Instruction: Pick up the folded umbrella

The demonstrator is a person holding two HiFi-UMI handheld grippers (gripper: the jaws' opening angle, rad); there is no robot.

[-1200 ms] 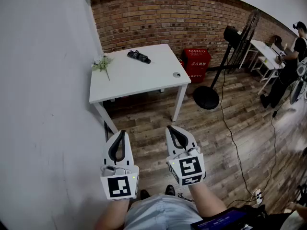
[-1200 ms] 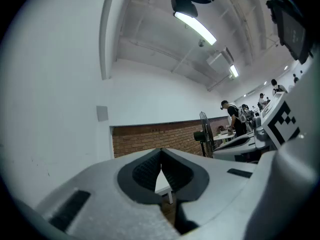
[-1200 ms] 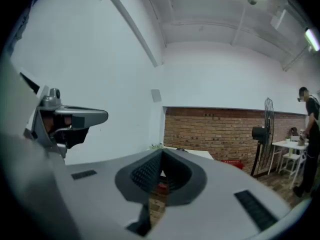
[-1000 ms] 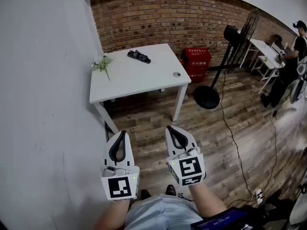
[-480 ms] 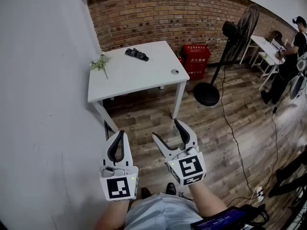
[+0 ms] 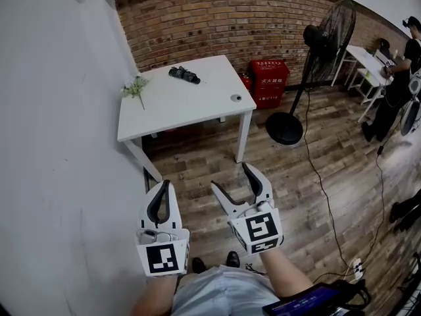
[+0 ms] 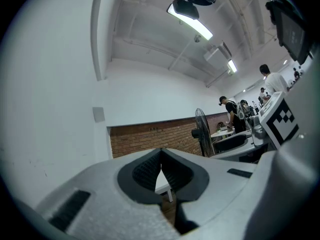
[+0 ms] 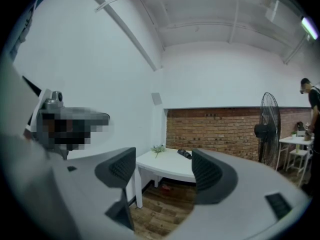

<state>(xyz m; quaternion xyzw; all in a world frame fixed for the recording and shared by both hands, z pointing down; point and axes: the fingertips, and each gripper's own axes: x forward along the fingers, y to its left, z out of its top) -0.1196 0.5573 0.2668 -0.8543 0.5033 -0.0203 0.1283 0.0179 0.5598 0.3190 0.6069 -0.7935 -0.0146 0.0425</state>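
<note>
Grippers first: the left gripper is held with its jaws pressed together, nothing between them. The right gripper is seen with its jaws spread wide; they have just been opening, and the gap is empty. Both are pointed toward the white table and kept well apart from it, with wooden floor lying between. On the table's far part, near the back edge, the folded umbrella is laid, untouched. The pickup is not yet begun, and approach is judged to be the step in hand.

Risks, as judged:
- The umbrella could be shoved off the back edge if it is met end-on by one jaw rather than straddled.
- As a soft, rounded bundle, it could be rolled or squeezed out of the pads if clamped off-centre.
- The flower sprig at the table's left edge could be swept by a careless reach.
- The black cable and fan base are set to the right, and a trip is possible if the path is let drift that way.

Materials: the gripper shells are smooth white plastic, the pads dark, ribbed and curved. The floor is made of worn, streaked planks. The table top is flat matte white, carried on thin square legs. The umbrella is read as dark fabric, lumpy and elongated. Behind, the brick wall is rough and red-brown.
</note>
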